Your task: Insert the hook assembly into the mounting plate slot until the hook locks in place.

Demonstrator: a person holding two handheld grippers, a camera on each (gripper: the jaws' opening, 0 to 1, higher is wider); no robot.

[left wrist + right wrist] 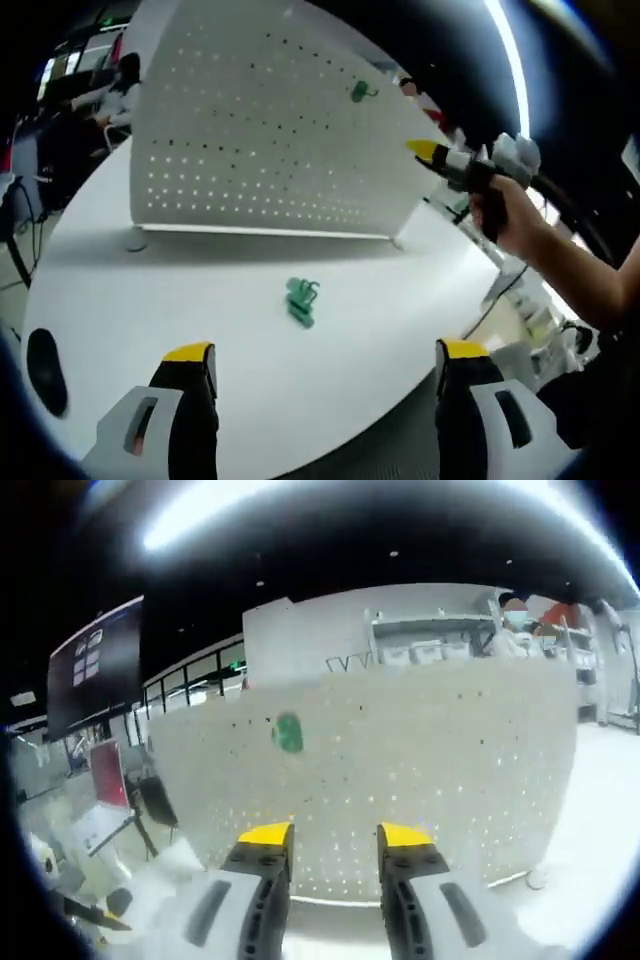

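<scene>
A white perforated mounting plate [270, 130] stands upright on the white table [150, 280]. One green hook [360, 92] hangs high on the plate's right side. A small cluster of green hooks [302, 301] lies on the table in front of the plate. My left gripper [325, 352] is wide open, low over the table, with the loose hooks ahead of its jaws. My right gripper [428, 151], held by a hand [505, 210], hovers off the plate's right edge. In the right gripper view the right gripper [335, 834] is open with nothing in it, facing the plate [420, 760] and the hanging hook [287, 732].
A black round object [45, 368] sits near the table's left edge. The table's curved edge [440, 370] runs close on the right. A person [122, 88] sits behind the plate at the far left. Shelves and people [515, 615] fill the background.
</scene>
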